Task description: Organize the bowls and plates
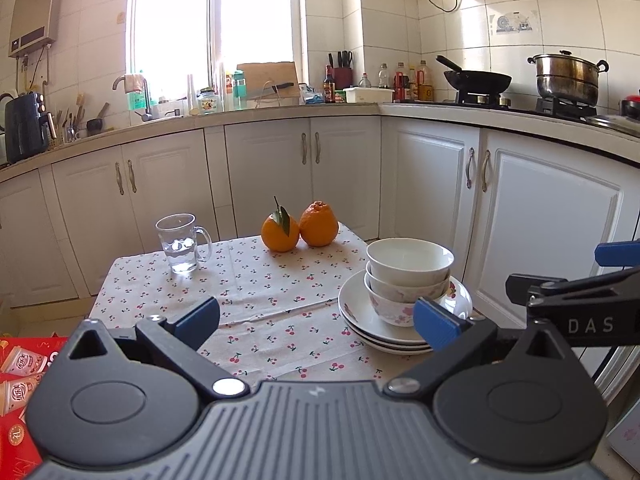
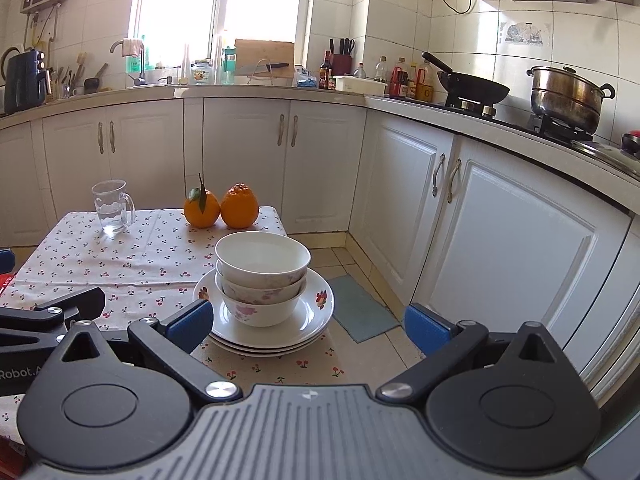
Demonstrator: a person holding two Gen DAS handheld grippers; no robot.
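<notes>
Over the near edge of the tabletop point(image 1: 256, 280) both tongs hung spread and empty: the left tongs point(image 1: 316, 322) near the middle, the right tongs point(image 2: 308, 322) beside them toward the right corner. Just beyond, three nested bowls point(image 2: 262, 276) sat on stacked plates point(image 2: 276, 330) at the near right. Farther off stood two oranges point(image 1: 298, 226) and, left of them, a glass mug point(image 1: 180, 244).
</notes>
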